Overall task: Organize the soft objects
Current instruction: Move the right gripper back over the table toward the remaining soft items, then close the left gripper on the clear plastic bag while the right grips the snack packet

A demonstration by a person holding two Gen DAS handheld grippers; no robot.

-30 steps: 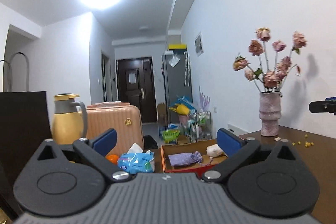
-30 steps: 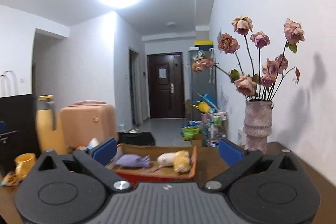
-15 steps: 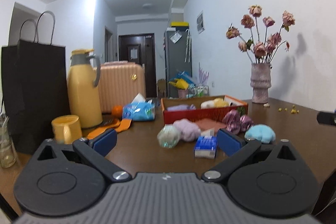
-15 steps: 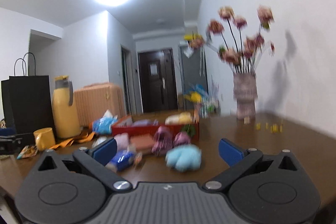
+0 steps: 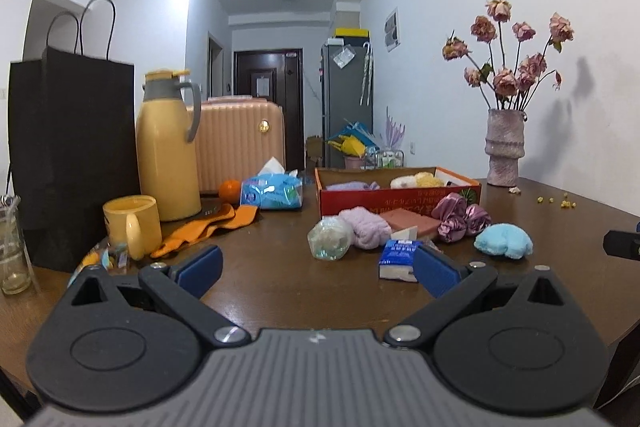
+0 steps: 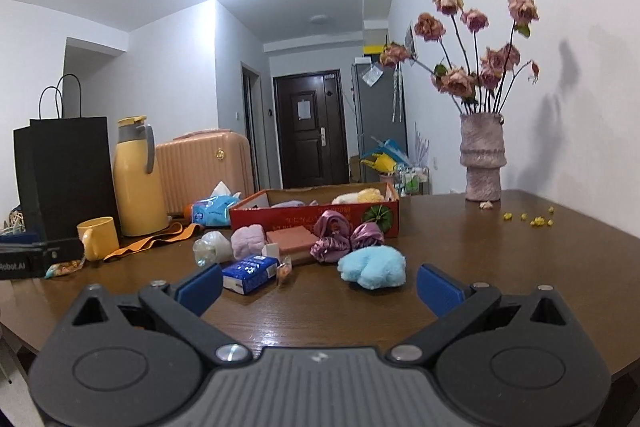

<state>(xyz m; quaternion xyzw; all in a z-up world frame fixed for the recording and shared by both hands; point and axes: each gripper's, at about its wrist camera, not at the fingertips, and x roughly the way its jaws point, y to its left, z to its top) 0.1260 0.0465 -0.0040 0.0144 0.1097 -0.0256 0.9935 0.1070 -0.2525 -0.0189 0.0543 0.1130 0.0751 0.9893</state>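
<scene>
Left-camera view shows my left tool [image 5: 316,269] released and empty above the worktop [image 5: 280,283], soft items clustered just before the red box [image 5: 400,195]. Right-camera view: my right tool [image 6: 319,281] is likewise spread wide, the blue plush [image 6: 373,265] lying before that box [image 6: 316,217].

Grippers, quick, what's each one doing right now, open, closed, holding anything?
Left gripper: open, holding nothing.
Right gripper: open, holding nothing.

A lived-in home apartment is showing here: a suitcase [image 5: 240,143] and fridge [image 5: 346,103] are standing along the hallway toward the entrance door [image 6: 310,129], with dried roses [image 6: 478,67] decorating the wooden bench [image 6: 500,267].
</scene>
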